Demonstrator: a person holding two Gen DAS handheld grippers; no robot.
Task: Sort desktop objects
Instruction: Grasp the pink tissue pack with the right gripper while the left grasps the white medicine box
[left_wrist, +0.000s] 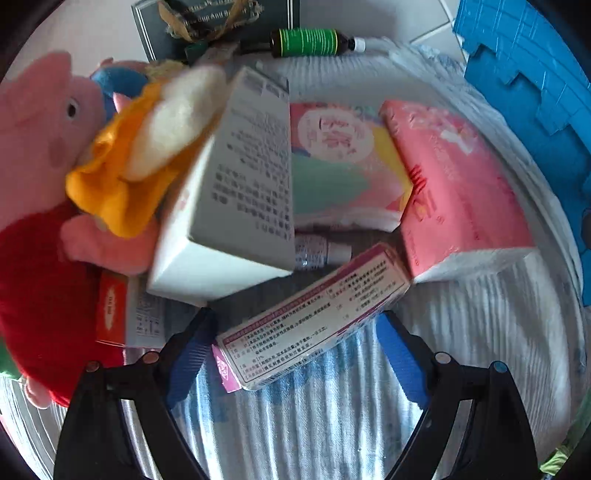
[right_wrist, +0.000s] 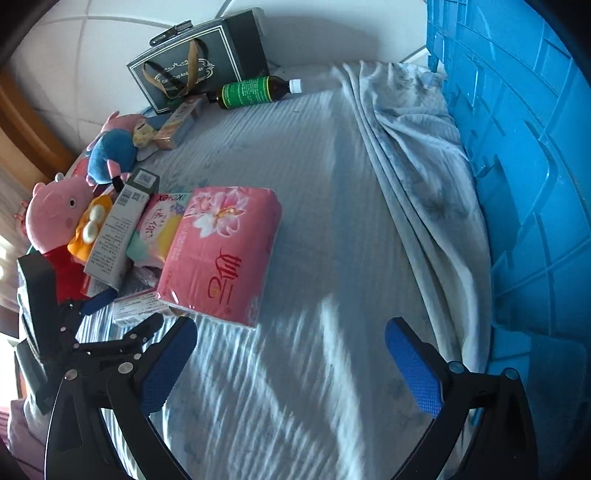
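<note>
My left gripper (left_wrist: 295, 354) is open and points down at a pink-edged medicine box (left_wrist: 314, 317) that lies slantwise between its blue pads (left_wrist: 192, 354), which do not press on it. Behind it lie a tall white box (left_wrist: 236, 184), a pastel pad pack (left_wrist: 340, 162), a small bottle (left_wrist: 317, 251) and a pink tissue pack (left_wrist: 454, 192). My right gripper (right_wrist: 291, 365) is open over bare striped cloth, just right of the tissue pack (right_wrist: 221, 254). The left gripper (right_wrist: 125, 314) shows at its left, around the medicine box (right_wrist: 136, 308).
A pink pig plush (left_wrist: 40, 147), an orange plush (left_wrist: 122, 173) and a red box (left_wrist: 110, 310) crowd the left. A green-label bottle (right_wrist: 255, 92) and a dark gift box (right_wrist: 199, 66) lie at the back. A blue crate (right_wrist: 517, 184) walls the right, beside bunched cloth (right_wrist: 417, 147).
</note>
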